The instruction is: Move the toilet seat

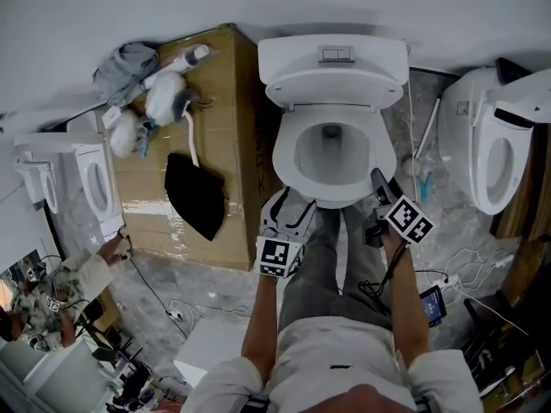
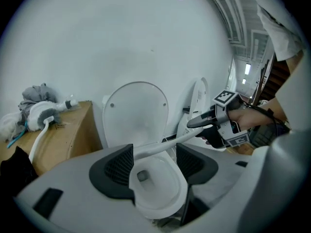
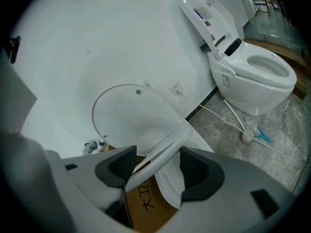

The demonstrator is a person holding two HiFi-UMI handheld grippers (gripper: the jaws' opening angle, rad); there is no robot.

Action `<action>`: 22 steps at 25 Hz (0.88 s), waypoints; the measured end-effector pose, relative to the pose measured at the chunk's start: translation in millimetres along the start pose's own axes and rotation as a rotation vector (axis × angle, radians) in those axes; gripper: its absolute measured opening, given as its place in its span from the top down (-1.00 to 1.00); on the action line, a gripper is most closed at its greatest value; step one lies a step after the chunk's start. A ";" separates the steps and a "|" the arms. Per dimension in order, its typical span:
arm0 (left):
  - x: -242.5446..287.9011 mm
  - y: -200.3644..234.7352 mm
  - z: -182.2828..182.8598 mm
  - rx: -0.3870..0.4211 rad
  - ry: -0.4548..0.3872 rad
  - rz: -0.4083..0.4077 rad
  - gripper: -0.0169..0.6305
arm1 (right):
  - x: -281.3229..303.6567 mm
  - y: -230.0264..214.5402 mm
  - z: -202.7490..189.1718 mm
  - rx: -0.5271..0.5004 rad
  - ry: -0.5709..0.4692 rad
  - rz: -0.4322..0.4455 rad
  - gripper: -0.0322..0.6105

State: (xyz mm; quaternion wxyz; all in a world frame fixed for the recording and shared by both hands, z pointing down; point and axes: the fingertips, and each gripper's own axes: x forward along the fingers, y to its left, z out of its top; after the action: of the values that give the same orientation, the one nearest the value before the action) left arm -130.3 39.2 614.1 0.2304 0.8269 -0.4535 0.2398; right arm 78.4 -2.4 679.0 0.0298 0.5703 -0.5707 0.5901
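The toilet seat [image 2: 162, 147] hangs at a slant above the bowl [image 2: 158, 191], its hinge end by the upright lid [image 2: 136, 113] at the back. My head view flattens this. From above the seat only reads as a ring over the bowl, and I can't judge the tilt there. The left gripper view gives it edge-on, as a white band running from 8 o'clock to 2 o'clock. It crosses my left gripper [image 2: 154, 149], whose jaws stand apart with the band passing between their tips, not pinched. That same view shows my right gripper [image 2: 198, 126] clamped on the seat's rim out at 2 o'clock. The right gripper's own view has the seat edge caught between its pads, with the lid behind.

For room, the seat's free swing lies between the bowl rim and the lid, which stands in front of the tank [image 1: 331, 67]. The person's legs [image 1: 323, 256] fill 6 o'clock of the bowl.

A cardboard box [image 1: 219, 101] sits just beside the toilet at 9 o'clock. It carries a black cloth [image 1: 196, 194], white sprayer heads [image 1: 165, 95] and a grey rag [image 1: 125, 61]. A second toilet [image 1: 486, 144] stands at 3 o'clock, well apart, with its lid raised. A white cord [image 3: 228, 121] lies on the grey stone floor [image 1: 215, 295] between the two toilets.
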 end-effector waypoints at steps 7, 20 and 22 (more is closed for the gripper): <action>7.7 -0.6 9.2 0.100 0.023 0.012 0.04 | 0.9 8.6 10.4 0.032 -0.011 0.009 0.01; 16.7 13.5 31.5 0.099 -0.003 0.044 0.15 | -8.6 25.9 22.7 0.047 -0.070 0.007 0.01; 19.1 15.4 36.4 0.094 -0.014 0.045 0.15 | -12.7 32.0 26.0 0.014 -0.079 0.016 0.01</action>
State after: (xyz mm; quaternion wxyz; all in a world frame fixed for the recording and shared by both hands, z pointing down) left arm -127.7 -2.3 599.8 0.1824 0.8283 -0.4616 0.2600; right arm 77.4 -24.0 641.7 -0.0016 0.5887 -0.5718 0.5714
